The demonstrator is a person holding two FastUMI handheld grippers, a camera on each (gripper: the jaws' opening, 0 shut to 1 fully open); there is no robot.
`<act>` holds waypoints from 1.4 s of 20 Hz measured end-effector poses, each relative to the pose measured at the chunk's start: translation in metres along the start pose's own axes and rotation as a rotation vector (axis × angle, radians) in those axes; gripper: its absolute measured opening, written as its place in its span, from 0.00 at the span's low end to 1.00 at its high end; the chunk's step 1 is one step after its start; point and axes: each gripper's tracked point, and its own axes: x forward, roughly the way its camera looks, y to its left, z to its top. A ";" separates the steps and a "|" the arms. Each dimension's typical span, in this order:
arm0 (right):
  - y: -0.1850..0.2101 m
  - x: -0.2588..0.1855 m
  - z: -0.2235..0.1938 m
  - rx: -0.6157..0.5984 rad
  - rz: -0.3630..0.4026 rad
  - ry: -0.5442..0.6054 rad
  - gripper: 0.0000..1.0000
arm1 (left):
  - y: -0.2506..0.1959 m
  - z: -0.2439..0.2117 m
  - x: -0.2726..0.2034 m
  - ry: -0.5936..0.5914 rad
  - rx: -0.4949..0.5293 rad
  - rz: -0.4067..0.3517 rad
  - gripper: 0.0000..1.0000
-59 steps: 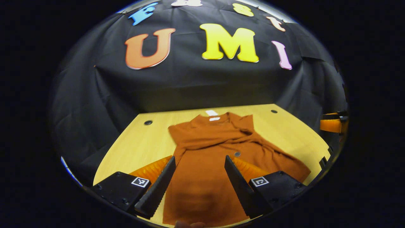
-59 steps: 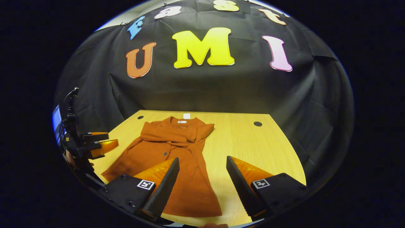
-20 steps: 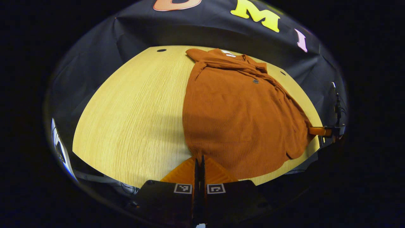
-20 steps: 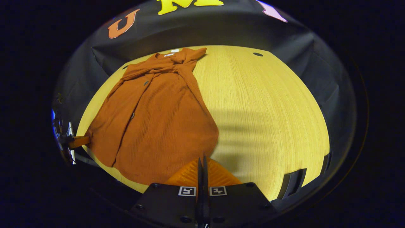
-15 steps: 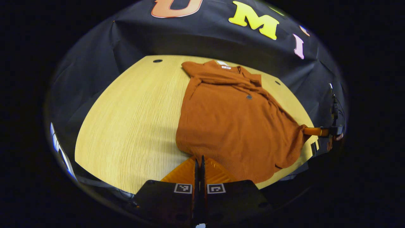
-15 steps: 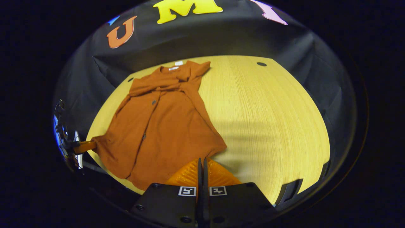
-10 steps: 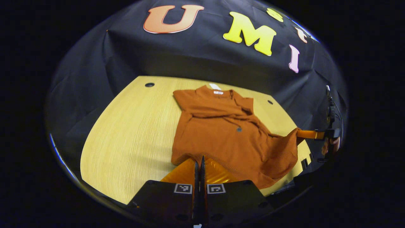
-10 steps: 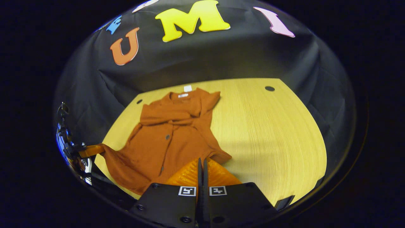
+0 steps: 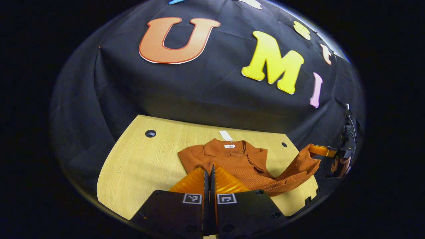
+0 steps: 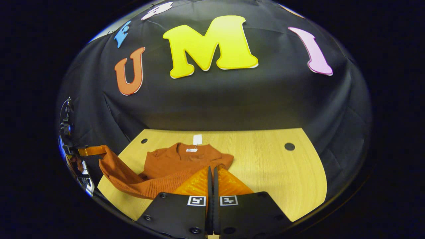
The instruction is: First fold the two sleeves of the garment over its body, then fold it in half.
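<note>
A rust-orange garment [image 9: 232, 159] lies collar-away on the wooden table [image 9: 139, 159], sleeves folded over its body. My left gripper [image 9: 207, 167] is shut on one corner of the hem, held above the body. Off to the right, the right gripper [image 9: 320, 151] holds the other hem corner up in the air, with the cloth sagging between the two. In the right gripper view the garment [image 10: 179, 159] shows its collar and folded sleeves, my right gripper [image 10: 212, 168] is shut on its hem corner, and the left gripper [image 10: 91, 151] grips the lifted corner at far left.
A white tag [image 9: 225, 135] lies on the table just past the collar. Dark round holes [image 9: 150, 133] [image 10: 289, 146] sit near the table's far corners. The black cloth wall rises right behind the table's far edge. Bare wood [image 10: 272, 166] lies right of the garment.
Both grippers shut on the hem corners, lifted them and carried them toward the collar. The lower half of the garment now hangs over the upper half.
</note>
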 end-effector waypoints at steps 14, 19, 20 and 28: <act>-0.029 0.276 -0.014 -0.054 -0.101 0.162 0.00 | 0.079 -0.003 0.251 0.208 -0.033 0.000 0.03; 0.007 0.332 -0.058 -0.044 -0.124 0.218 0.08 | 0.090 -0.019 0.274 0.253 -0.011 -0.013 0.06; 0.000 0.325 -0.057 -0.030 -0.113 0.225 0.11 | 0.077 -0.017 0.278 0.246 -0.030 -0.033 0.31; 0.019 0.212 0.021 -0.049 -0.141 -0.004 0.94 | 0.083 0.077 0.201 -0.064 -0.071 0.077 0.98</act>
